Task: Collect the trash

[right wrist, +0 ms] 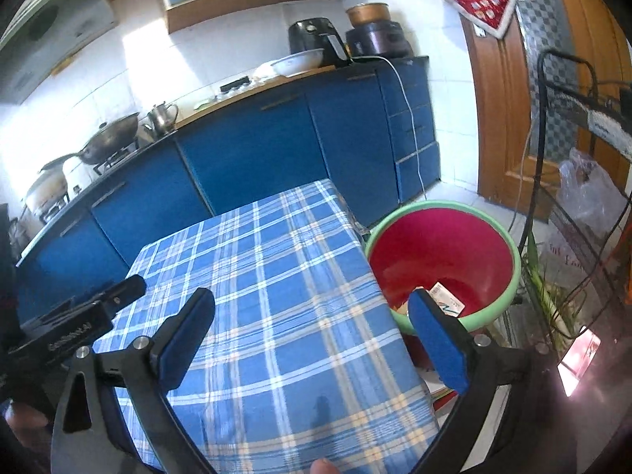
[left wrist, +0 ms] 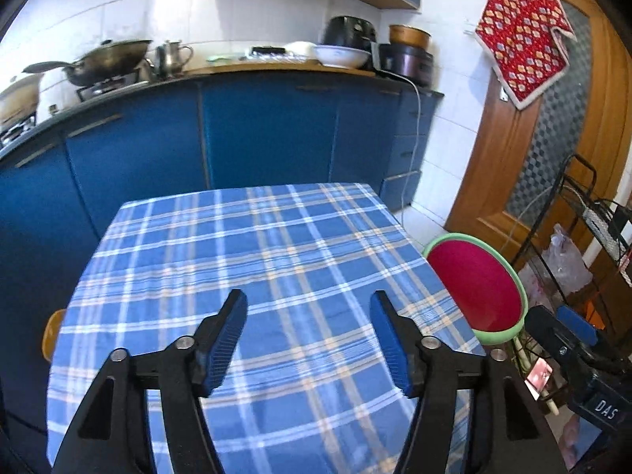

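Both our left claw (left wrist: 308, 335) and right claw (right wrist: 312, 339) gape empty over the bare tabletop (left wrist: 276, 245); the bin (right wrist: 442, 260) seemingly holds paper, so leftover scraps elsewhere could go unnoticed.

A small bench (left wrist: 252, 260) stands in front of the blue kitchen cabinets (left wrist: 268, 134), draped in a blue plaid cloth with white and pale orange stripes (right wrist: 284, 300) that hangs over its edges. Nothing shows on the cloth in either wrist view. To the right of the bench, just beside its edge, a round red plastic basin with a light green rim (right wrist: 446, 252) sits lower down; a printed paper packet (right wrist: 446, 296) lies inside it.
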Demonstrator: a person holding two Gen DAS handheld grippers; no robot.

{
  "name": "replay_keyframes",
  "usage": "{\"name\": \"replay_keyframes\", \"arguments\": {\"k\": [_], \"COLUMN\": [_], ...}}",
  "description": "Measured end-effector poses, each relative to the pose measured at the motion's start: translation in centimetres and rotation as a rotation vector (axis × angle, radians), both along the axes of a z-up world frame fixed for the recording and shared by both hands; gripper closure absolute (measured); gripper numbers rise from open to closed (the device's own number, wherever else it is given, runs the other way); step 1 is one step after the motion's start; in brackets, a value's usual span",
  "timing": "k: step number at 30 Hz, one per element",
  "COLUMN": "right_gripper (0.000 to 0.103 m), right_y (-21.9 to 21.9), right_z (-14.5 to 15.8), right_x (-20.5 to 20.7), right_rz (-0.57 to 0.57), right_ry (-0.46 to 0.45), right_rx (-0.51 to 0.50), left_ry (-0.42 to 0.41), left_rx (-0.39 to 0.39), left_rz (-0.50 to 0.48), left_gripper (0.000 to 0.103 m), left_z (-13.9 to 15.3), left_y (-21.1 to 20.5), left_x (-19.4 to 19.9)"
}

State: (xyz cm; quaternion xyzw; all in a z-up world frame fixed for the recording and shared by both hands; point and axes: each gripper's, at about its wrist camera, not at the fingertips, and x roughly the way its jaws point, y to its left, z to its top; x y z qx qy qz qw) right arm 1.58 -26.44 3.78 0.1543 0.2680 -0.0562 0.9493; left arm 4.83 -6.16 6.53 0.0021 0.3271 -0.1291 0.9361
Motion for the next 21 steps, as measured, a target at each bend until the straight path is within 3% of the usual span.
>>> {"name": "replay_keyframes", "arguments": {"k": [1, 8, 21], "right_gripper": [0.005, 0.002, 0.002], "right_y": [0.4, 2.4, 4.1], "right_z": [0.1, 0.8, 1.2], "right_x": [-0.1, -0.5, -0.9], "right_rz": [-0.002, -0.005, -0.004], "right_ry": [-0.003, -0.017, -0.044], "right_rx": [-0.014, -0.073, -0.140], "left_ry": [-0.013, -0.058, -0.028], "left_rx": [0.000, -0.028, -0.038], "left_rz": [0.009, 0.039, 0.147], "left_gripper": [0.027, 0.024, 0.023], "left_z": [0.3, 1.2, 0.2], "left_y": [0.6, 2.8, 4.6], "left_x": [-0.5, -2.4, -2.3]}}
